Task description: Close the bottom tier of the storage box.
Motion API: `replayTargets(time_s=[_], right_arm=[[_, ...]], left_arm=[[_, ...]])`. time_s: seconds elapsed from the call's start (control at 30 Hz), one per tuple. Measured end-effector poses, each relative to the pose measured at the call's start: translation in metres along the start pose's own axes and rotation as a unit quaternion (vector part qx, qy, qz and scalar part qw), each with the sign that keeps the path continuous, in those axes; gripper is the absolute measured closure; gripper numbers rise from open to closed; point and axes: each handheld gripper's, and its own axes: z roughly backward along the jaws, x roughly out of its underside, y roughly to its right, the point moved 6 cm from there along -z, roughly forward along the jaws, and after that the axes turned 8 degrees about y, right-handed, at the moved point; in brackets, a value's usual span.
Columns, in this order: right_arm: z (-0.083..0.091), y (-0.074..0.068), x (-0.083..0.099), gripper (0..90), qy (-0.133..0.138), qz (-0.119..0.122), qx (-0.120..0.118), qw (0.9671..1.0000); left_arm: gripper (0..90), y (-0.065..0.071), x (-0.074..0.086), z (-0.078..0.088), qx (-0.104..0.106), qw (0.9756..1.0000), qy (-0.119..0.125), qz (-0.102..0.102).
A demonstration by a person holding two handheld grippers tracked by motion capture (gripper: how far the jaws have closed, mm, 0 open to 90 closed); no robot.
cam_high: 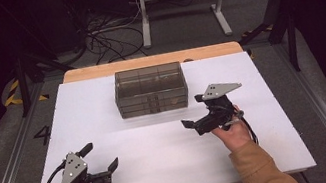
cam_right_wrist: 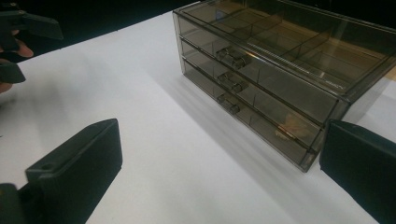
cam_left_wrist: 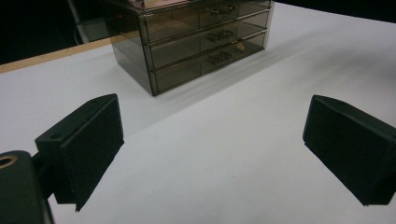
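Both tools, left tool [cam_high: 102,156] and right tool [cam_high: 194,111], gape empty; we risk shoving the light drawer box [cam_high: 150,89] across the desk [cam_high: 271,143] if a handle [cam_right_wrist: 232,56] gets pulled one-handed.

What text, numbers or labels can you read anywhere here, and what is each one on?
"4": a dark figure on the grey floor, just left of the white table.
Smoked clear drawer box: no label or brand readable in any view.
Left tongs and right tongs: no markings visible on the black jaws or grey plates.
Yellow and black hazard stripes on the floor: a sign, no words.
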Motion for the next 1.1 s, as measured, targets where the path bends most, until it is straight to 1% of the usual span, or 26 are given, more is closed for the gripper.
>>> replayTargets(time_s=[0.33,0.47,0.6,0.7,0.83,1.03,1.1], right_arm=[[0.026,0.005,0.012,0.0,0.025,0.001,0.0,0.9997],[0.036,0.007,0.021,0.0,0.032,-0.004,-0.007,0.9995],[0.043,0.007,0.03,0.0,0.036,0.002,-0.002,0.9994],[0.047,0.008,0.036,0.1,0.041,0.0,0.001,0.9992],[0.05,0.011,0.047,0.2,0.036,0.001,0.006,0.9993],[0.055,0.012,0.063,0.2,0.033,0.008,-0.006,0.9994],[0.057,0.011,0.066,0.2,0.032,0.012,-0.005,0.9994]], left_arm=[[5.4,-0.001,0.0,0.001,-0.001,1.0,0.001,0.004],[5.4,-0.002,0.0,0.0,-0.002,1.0,0.001,0.005],[5.4,-0.001,0.0,0.0,-0.003,1.0,0.0,0.003],[5.4,-0.001,0.0,0.0,-0.005,1.0,-0.002,0.001],[5.4,-0.001,0.0,0.0,-0.005,1.0,0.0,0.002],[5.2,-0.002,0.001,0.0,-0.009,0.9999,-0.004,-0.002],[5.1,-0.002,0.001,0.0,-0.008,1.0,-0.005,-0.003]])
